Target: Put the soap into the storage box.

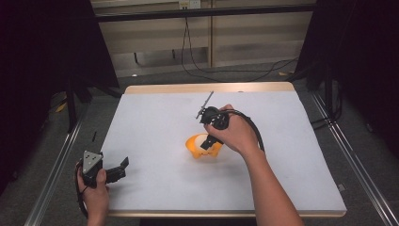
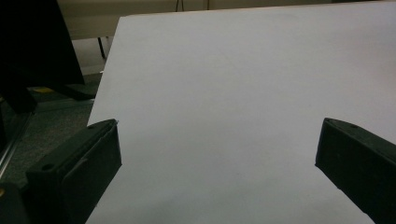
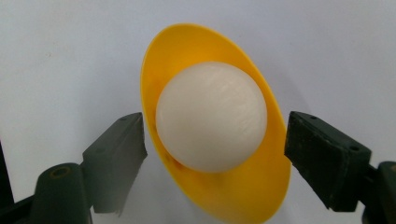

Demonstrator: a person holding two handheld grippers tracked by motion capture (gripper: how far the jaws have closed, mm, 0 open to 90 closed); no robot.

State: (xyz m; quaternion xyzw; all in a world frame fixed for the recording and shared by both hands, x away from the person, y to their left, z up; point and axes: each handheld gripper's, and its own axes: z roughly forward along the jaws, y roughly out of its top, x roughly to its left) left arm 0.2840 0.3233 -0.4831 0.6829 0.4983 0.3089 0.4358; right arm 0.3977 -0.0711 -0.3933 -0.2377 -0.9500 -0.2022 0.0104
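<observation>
Right claw (image 3: 215, 154) stands open astride the yellow bowl (image 3: 266, 186) holding a white ball (image 3: 211, 122) mid-bench — lift straight clear; left claw (image 2: 217, 163) idles open.

Table (image 1: 155, 117): pale grey-white top, bare wooden strip along the far edge. Grey floor (image 1: 235, 75) beyond it, with black cables (image 1: 197, 70) looping across. Light wall panels (image 1: 155, 33) at the back. Black curtains (image 1: 42, 56) hang left and right. Metal rails (image 1: 51, 179) run along both sides of the table.
</observation>
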